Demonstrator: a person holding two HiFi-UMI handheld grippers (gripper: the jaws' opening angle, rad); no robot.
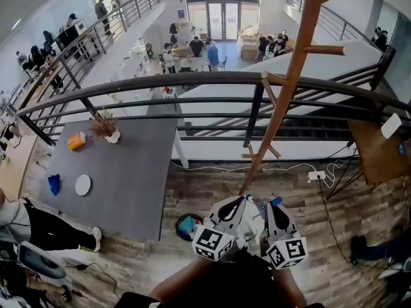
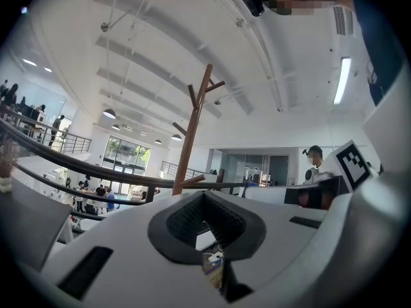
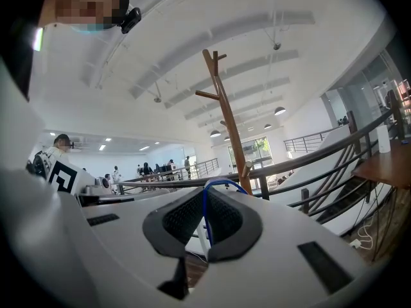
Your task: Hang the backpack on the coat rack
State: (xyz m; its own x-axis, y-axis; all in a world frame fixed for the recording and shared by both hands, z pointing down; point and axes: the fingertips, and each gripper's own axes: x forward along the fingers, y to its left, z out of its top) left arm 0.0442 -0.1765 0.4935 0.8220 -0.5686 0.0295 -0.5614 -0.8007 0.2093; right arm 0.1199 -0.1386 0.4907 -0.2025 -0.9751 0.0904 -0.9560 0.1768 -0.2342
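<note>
The wooden coat rack (image 1: 282,101) rises ahead of me, just before the railing, its pegs bare. It also shows straight ahead as the coat rack (image 2: 192,133) and the coat rack (image 3: 228,120) in the two gripper views. Both grippers sit close together at the bottom of the head view, pointing level toward the pole. A pale backpack (image 1: 255,226) with blue trim hangs between them, mostly hidden. My right gripper (image 1: 270,204) (image 3: 205,226) is shut on its blue strap loop (image 3: 207,201). My left gripper (image 1: 243,201) (image 2: 205,236) is shut, with a sliver of fabric (image 2: 214,271) pinched low between the pads.
A black metal railing (image 1: 192,81) runs behind the rack, with an open hall below. To the left stands a grey table (image 1: 135,172), and a person (image 1: 38,226) is beside it. A wooden desk (image 1: 379,149) is at right. A power strip (image 1: 314,175) and cables lie near the rack's foot.
</note>
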